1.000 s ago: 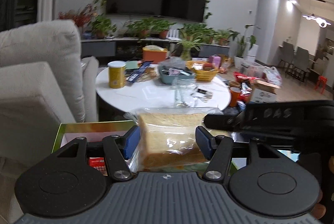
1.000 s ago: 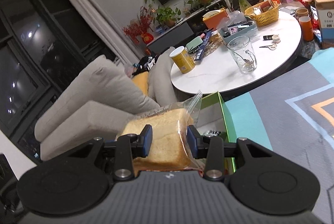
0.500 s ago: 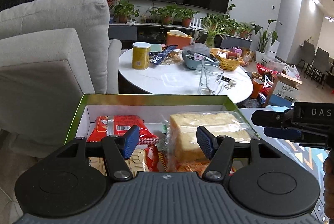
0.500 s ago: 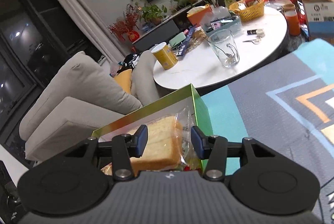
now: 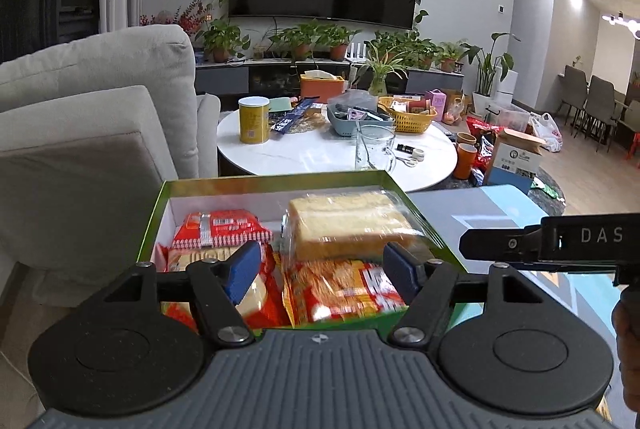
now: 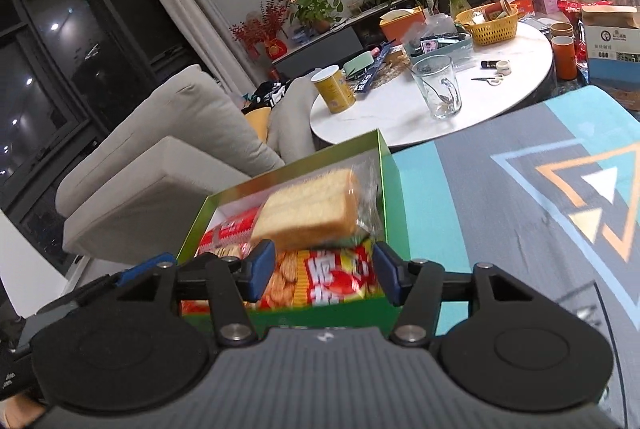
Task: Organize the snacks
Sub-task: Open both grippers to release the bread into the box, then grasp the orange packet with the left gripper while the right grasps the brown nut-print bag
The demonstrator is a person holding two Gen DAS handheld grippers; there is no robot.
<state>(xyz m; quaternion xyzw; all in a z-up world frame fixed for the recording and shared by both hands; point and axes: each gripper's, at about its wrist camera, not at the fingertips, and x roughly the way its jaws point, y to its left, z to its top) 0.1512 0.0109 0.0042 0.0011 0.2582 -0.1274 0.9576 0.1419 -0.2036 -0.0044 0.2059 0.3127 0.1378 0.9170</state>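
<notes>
The bagged bread (image 5: 344, 227) lies inside the green box (image 5: 276, 179), in its far right part, close against the right wall and just short of the far wall, its clear wrapper (image 6: 366, 197) bunched toward the far right corner. It rests partly on the snack packets below it. Just in front of it, at the near right of the box, lies an orange and red cracker packet (image 5: 340, 293). In the far left part sits a red packet (image 5: 220, 227) with white print, and nearer, along the left side, another packet (image 5: 208, 257) showing round biscuits.

The left gripper (image 5: 322, 271) hovers over the near edge of the box, its blue fingers (image 5: 240, 269) spread well apart; the jaws have just been opening, and nothing is gripped between them. The right gripper (image 6: 320, 269) also hangs at the near edge of the box, its jaws parted and just lately widening, clear of the bread, with only the cracker packet seen beyond the gap. In the left wrist view the right gripper's black body shows at the right edge, beside the box.

The box stands on a mat (image 6: 520, 213) patterned in grey, teal and orange, at its far left corner. Beyond it is a round white table (image 5: 320, 157) bearing a yellow can (image 5: 253, 125), a glass mug (image 5: 374, 147) and a yellow basket (image 5: 408, 113). A pale sofa (image 5: 92, 133) stands to the left
</notes>
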